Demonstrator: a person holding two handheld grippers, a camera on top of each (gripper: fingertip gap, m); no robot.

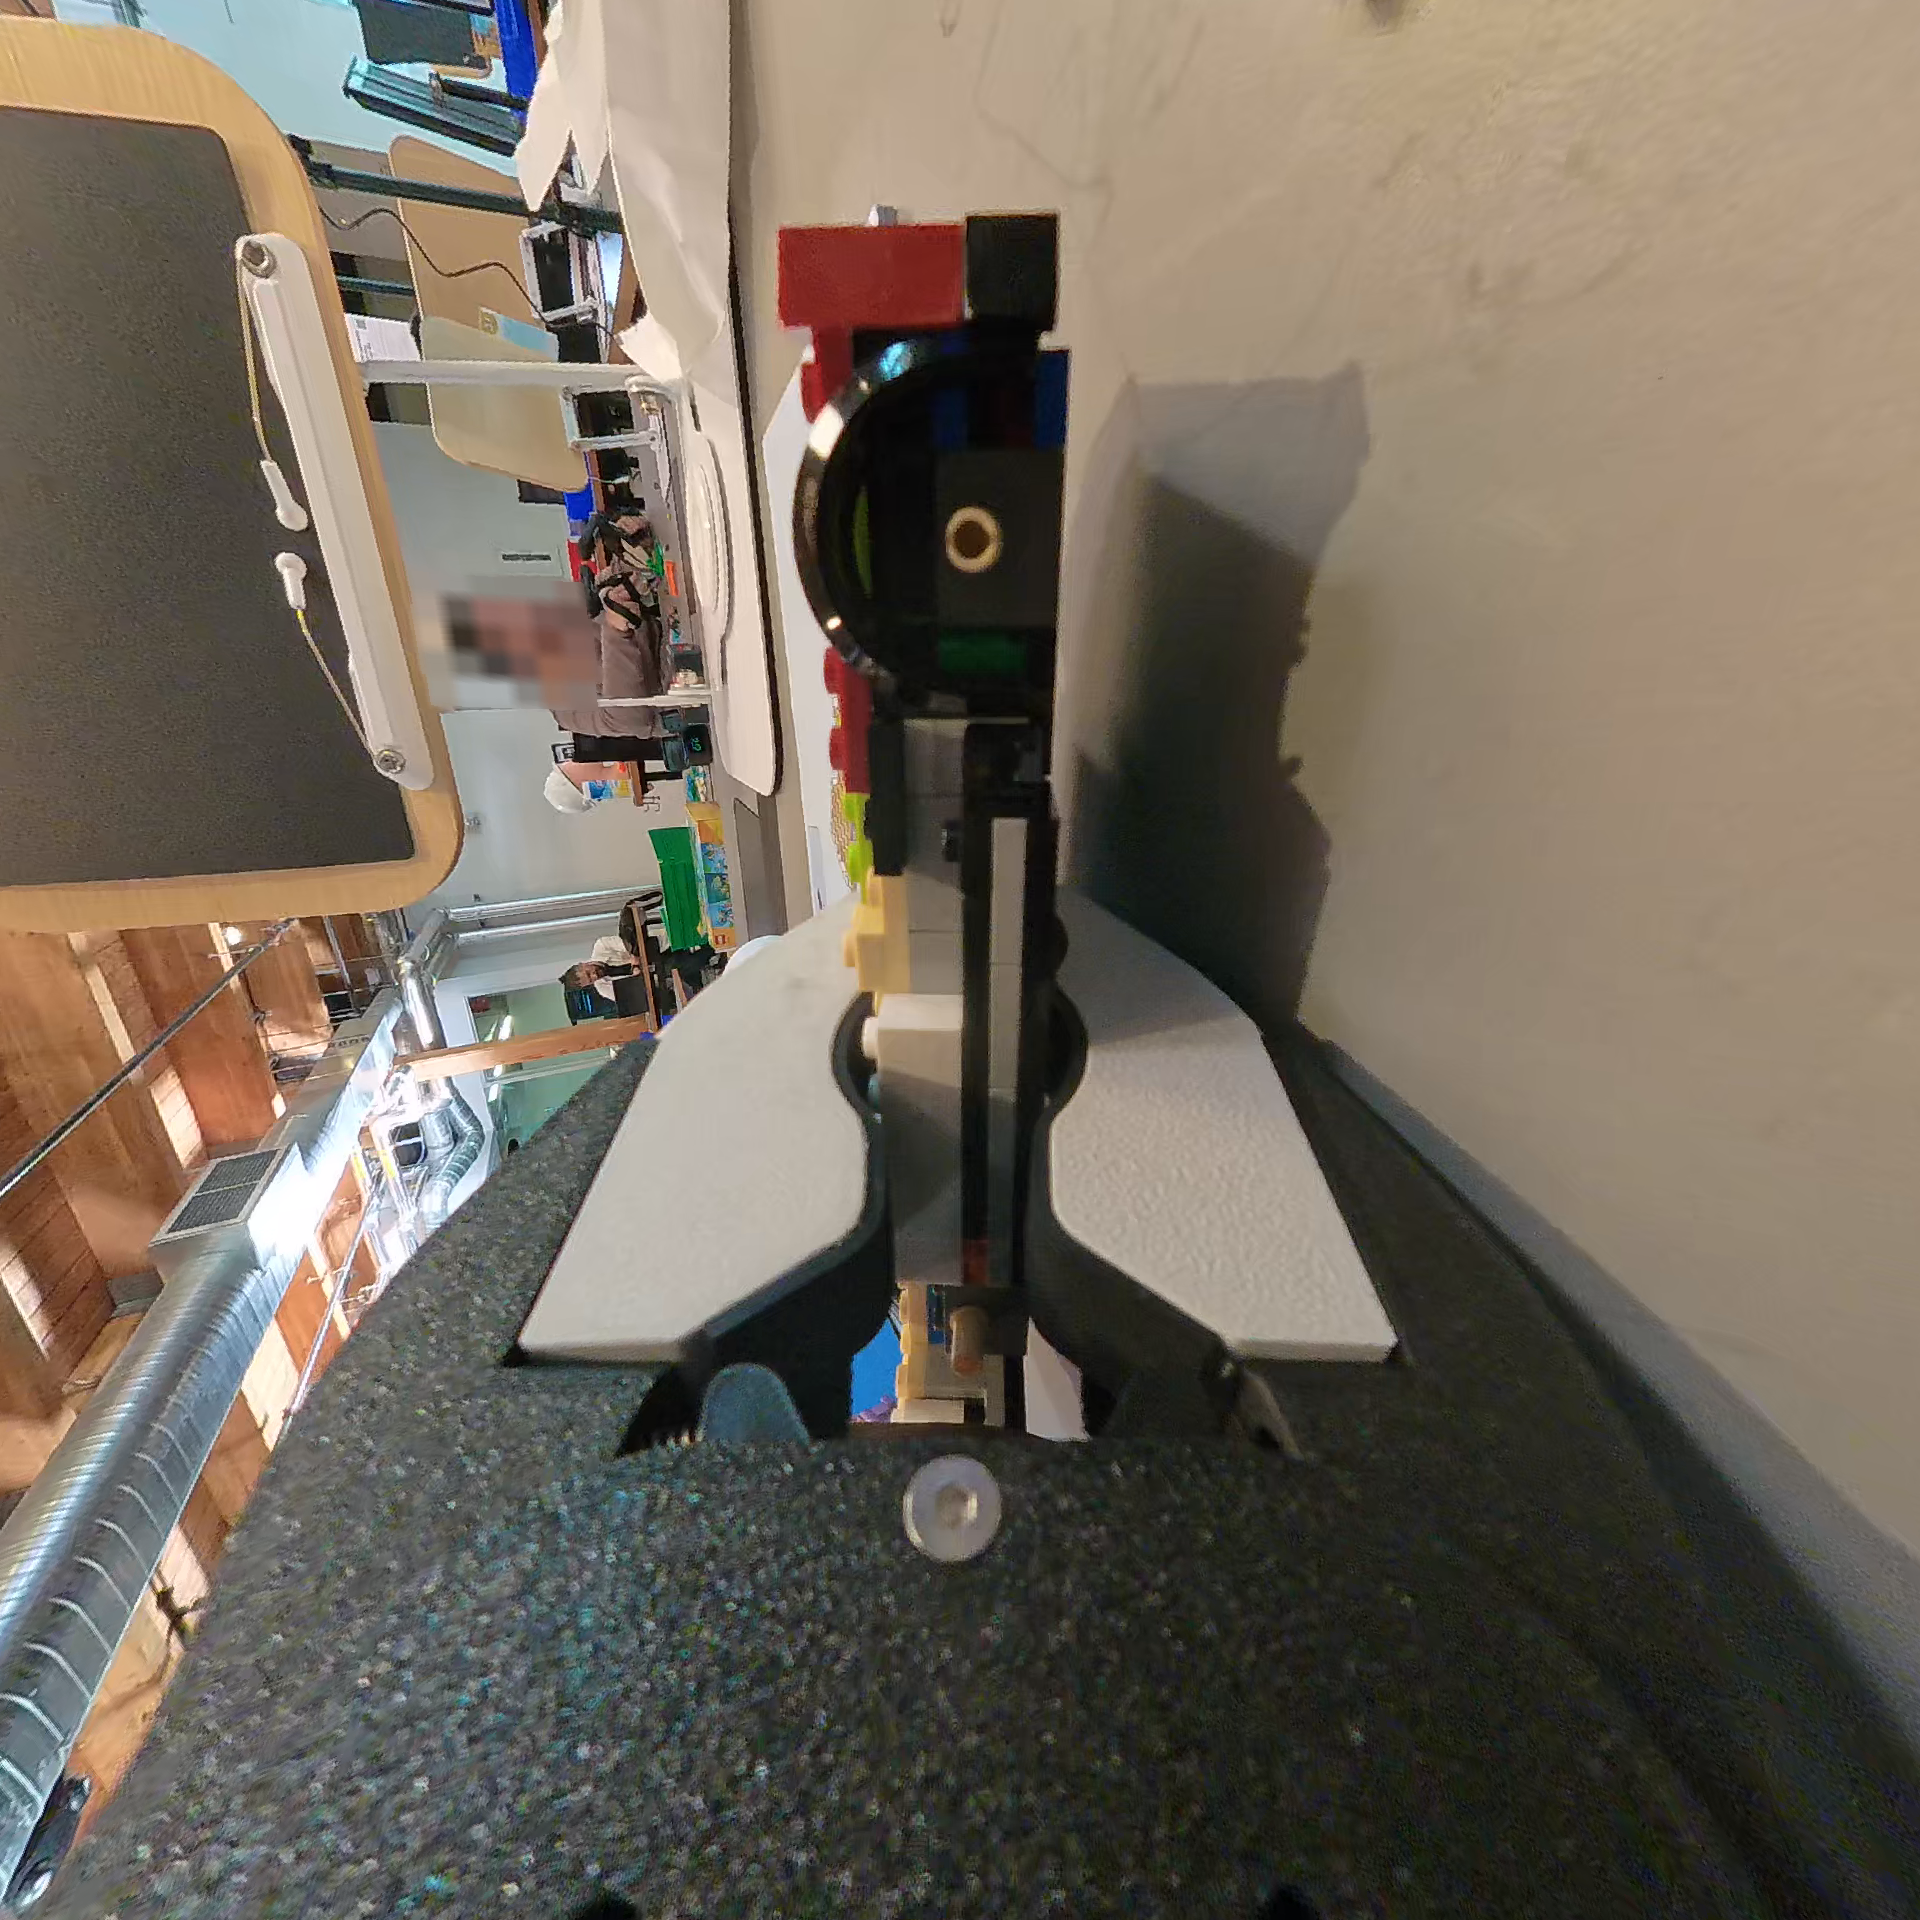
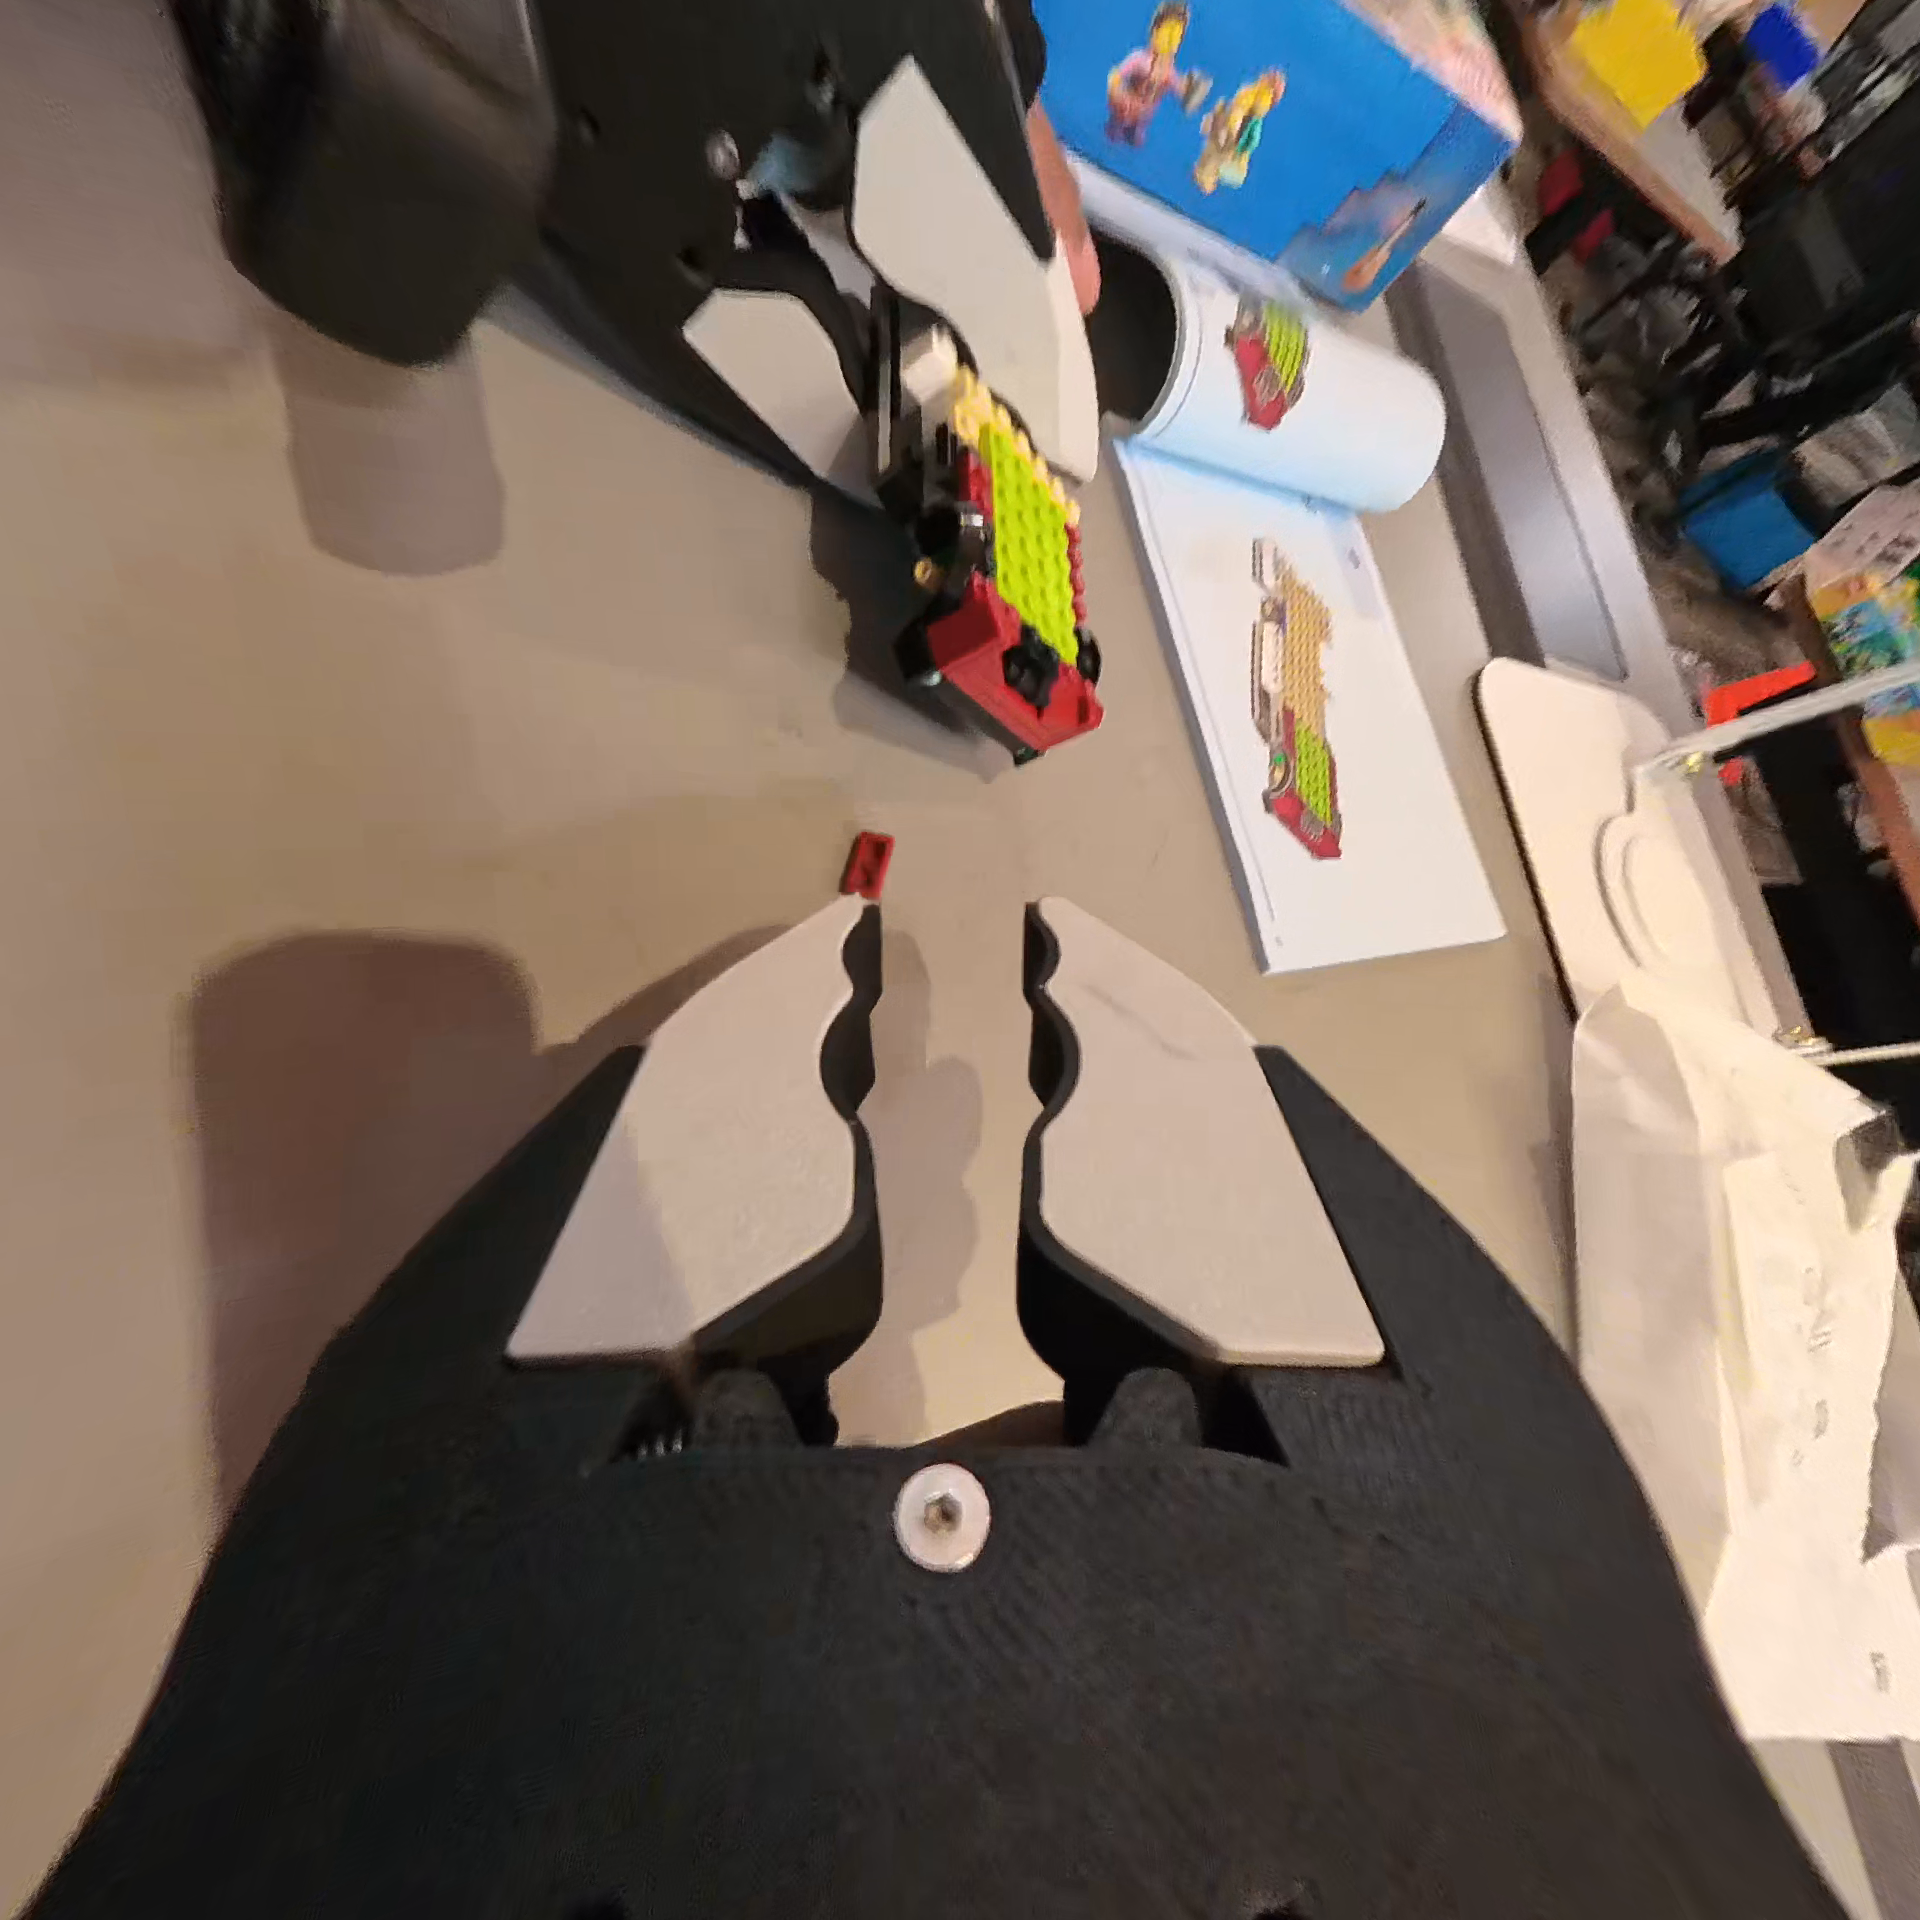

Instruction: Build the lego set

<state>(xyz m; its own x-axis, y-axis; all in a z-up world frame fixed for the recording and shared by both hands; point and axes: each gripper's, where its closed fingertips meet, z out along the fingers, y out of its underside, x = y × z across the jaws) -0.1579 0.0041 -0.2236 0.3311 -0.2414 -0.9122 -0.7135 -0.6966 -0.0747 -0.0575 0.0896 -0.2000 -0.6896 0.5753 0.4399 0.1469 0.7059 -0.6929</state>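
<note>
My left gripper [image 1: 956, 935] is shut on a toy brick car [image 1: 935, 520] built of red, lime, black and grey bricks. Both pads press on its rear, and the car lies on its side against the beige table [image 1: 1558, 520]. The right wrist view shows the same left gripper [image 2: 935, 343] holding the car [image 2: 1008, 582], lime studs up. My right gripper [image 2: 951, 909] is open and empty above the table. A small loose red brick [image 2: 869, 863] lies just beyond its left fingertip [image 2: 831, 935], not between the pads.
An open instruction booklet [image 2: 1330, 727] lies right of the car, with a blue box [image 2: 1268, 125] behind it. A pale board [image 2: 1590, 810] and crumpled white paper [image 2: 1714, 1299] lie at the right. People sit at desks far off [image 1: 623, 665].
</note>
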